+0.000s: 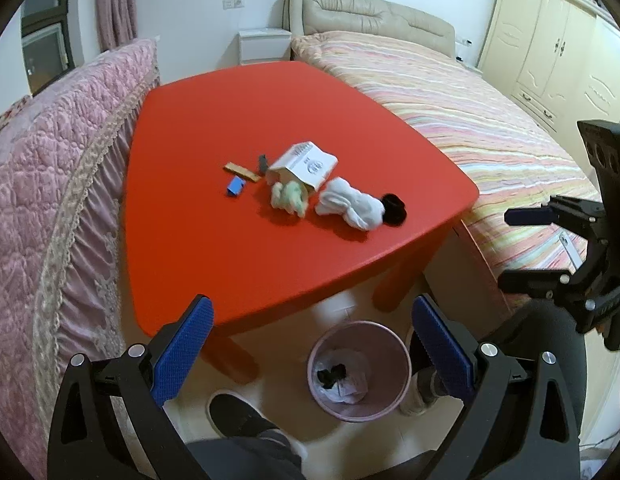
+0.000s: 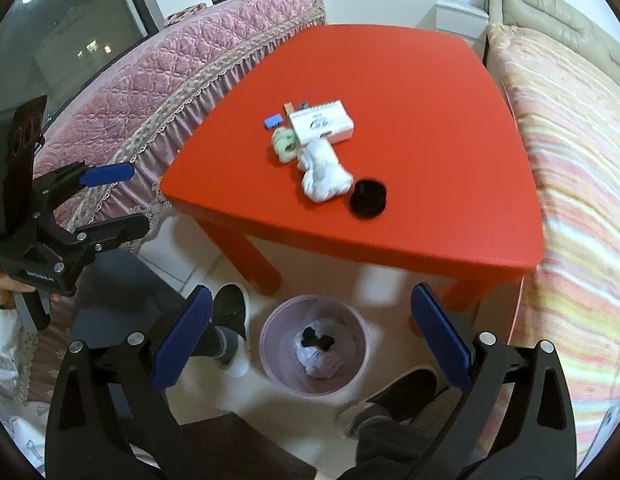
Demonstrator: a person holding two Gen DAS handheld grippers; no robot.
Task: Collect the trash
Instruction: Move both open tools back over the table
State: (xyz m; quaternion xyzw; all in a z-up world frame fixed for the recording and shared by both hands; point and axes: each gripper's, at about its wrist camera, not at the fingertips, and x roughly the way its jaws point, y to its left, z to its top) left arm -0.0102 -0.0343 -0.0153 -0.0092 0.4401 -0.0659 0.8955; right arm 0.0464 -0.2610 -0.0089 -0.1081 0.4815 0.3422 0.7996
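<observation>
A red table carries a heap of trash. It holds a white paper box, a green-white crumpled wad, a white crumpled wad and a black round piece. A small blue block and a tan strip lie there too. On the floor in front stands a pink bin holding white and black trash. My left gripper and right gripper hang open and empty above the bin.
A pink quilted cover borders the table's left side. A striped bed lies along its right, with a cream wardrobe behind. The person's dark shoes stand beside the bin.
</observation>
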